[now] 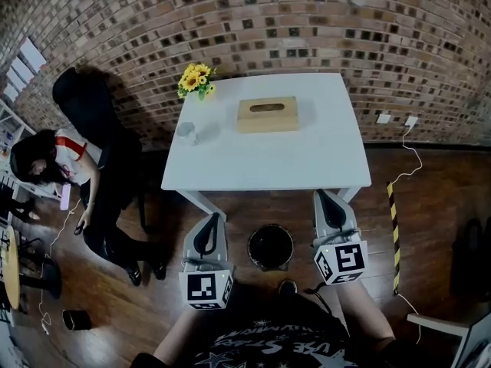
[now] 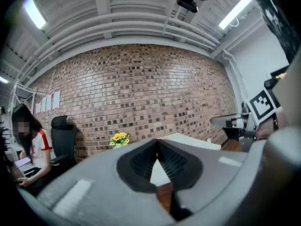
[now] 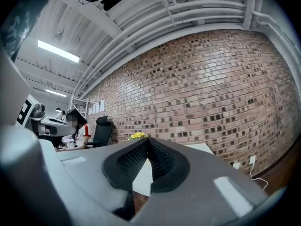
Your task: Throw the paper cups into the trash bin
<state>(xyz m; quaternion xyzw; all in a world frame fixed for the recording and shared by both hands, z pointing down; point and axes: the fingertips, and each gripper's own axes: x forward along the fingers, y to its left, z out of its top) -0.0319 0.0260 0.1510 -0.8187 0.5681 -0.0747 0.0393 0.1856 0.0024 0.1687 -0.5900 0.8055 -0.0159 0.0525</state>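
Two grippers flank the trash bin (image 1: 270,246) in the head view, left gripper (image 1: 212,222) and right gripper (image 1: 324,199) held level toward the table (image 1: 307,167) bearing the paper cups (image 1: 186,133); the left gripper view shows empty jaws meeting at their tips; the right gripper view shows the same.

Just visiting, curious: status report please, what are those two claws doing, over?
Left gripper shut, empty. Right gripper shut, empty. Paper cup untouched at table's left edge. Trash bin on floor between grippers; path clear.

A wooden tissue box (image 1: 267,114) and yellow flowers (image 1: 197,79) sit on the white table (image 1: 307,159).
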